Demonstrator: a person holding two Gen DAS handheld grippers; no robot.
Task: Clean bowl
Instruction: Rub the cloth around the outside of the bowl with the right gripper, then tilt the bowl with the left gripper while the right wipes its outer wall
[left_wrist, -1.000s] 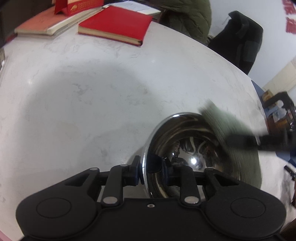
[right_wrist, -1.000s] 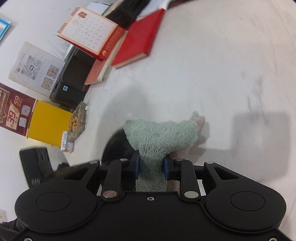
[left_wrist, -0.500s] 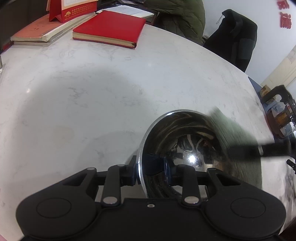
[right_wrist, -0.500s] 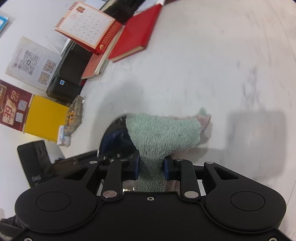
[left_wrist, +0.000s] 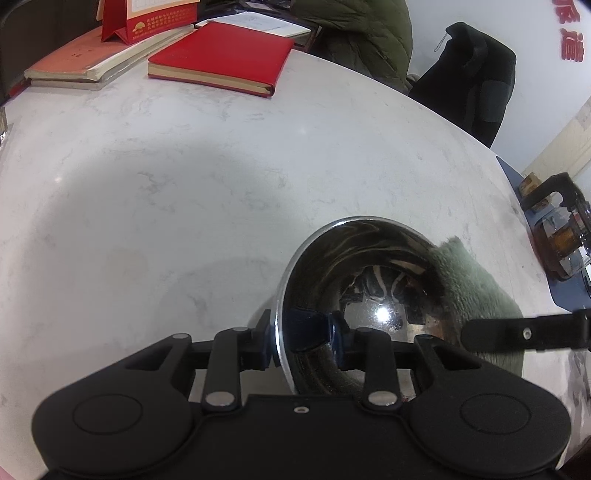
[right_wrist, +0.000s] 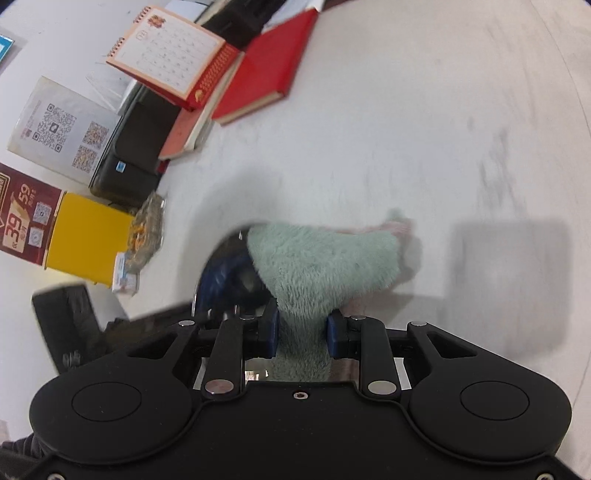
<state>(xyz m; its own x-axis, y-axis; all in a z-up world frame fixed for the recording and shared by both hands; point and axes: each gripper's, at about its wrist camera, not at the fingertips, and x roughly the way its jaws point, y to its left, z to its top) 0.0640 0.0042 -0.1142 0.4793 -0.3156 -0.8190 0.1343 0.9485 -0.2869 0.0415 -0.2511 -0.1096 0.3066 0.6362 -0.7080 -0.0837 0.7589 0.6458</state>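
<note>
Marble table (left_wrist: 184, 177); green cloth (right_wrist: 317, 266) hides most of blurred bowl (right_wrist: 221, 273).

In the left wrist view the tool's black body hides the near rim and near wall of the steel bowl (left_wrist: 354, 280), and the green cloth (left_wrist: 476, 280) covers the bowl's right rim. The right tool (left_wrist: 524, 334) reaches in from the right edge, which cuts it off; only one dark finger shows. A glass teapot (left_wrist: 561, 240) is clipped by the same edge.

In the right wrist view the cloth (right_wrist: 317, 266) covers most of the bowl (right_wrist: 221, 273), leaving a smeared sliver. The tabletop (right_wrist: 443, 129) is streaked by motion blur. The calendar (right_wrist: 170, 55) shows a grid too small to read.
</note>
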